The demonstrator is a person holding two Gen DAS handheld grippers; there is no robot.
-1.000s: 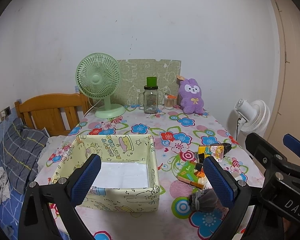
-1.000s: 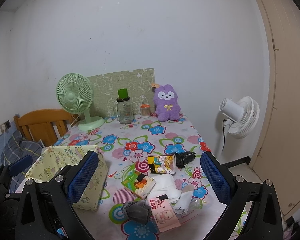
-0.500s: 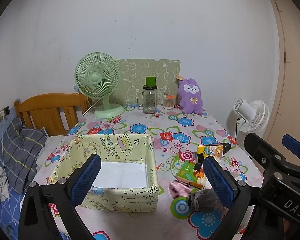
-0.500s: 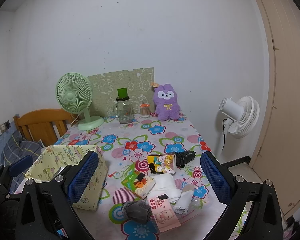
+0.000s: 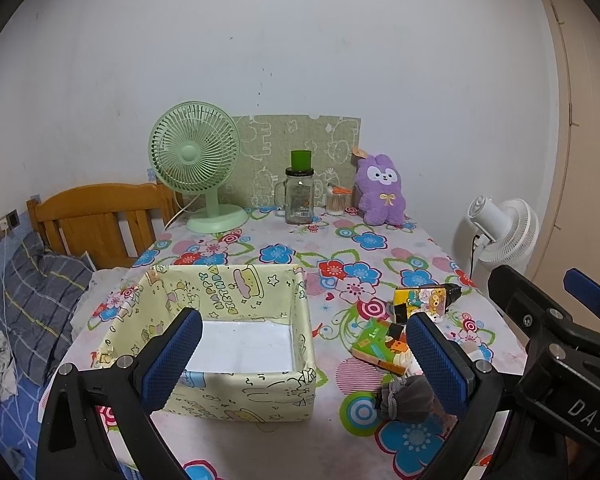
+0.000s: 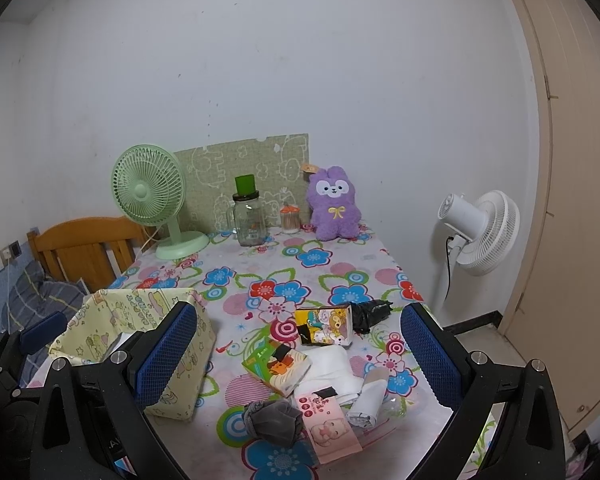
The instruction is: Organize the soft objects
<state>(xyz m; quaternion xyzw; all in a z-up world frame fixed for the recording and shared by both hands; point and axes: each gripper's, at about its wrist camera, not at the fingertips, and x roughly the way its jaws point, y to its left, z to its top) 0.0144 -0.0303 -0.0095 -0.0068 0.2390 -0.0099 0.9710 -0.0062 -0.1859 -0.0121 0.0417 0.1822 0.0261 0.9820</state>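
Note:
A pale yellow fabric storage box (image 5: 236,396) with a white bottom stands on the flowered table's near left; it also shows in the right wrist view (image 6: 172,384). Right of it lies a pile of soft things: a grey bundle (image 6: 274,420), white folded cloths (image 6: 332,368), a rolled white cloth (image 6: 370,398), a pink packet (image 6: 328,424), a green-orange tissue pack (image 6: 276,364), a yellow cartoon pack (image 6: 326,326) and a black bundle (image 6: 370,314). My left gripper (image 5: 304,360) is open and empty above the box's near wall. My right gripper (image 6: 300,356) is open and empty above the pile.
At the table's back stand a green desk fan (image 5: 198,168), a glass jar with a green lid (image 5: 299,192), a small cotton swab jar (image 5: 336,202) and a purple plush rabbit (image 5: 380,190). A white floor fan (image 6: 476,238) stands right of the table. A wooden headboard (image 5: 96,220) is on the left.
Both grippers have drifted very slightly; the view has barely shifted. Nothing on the table has moved and both stay open.

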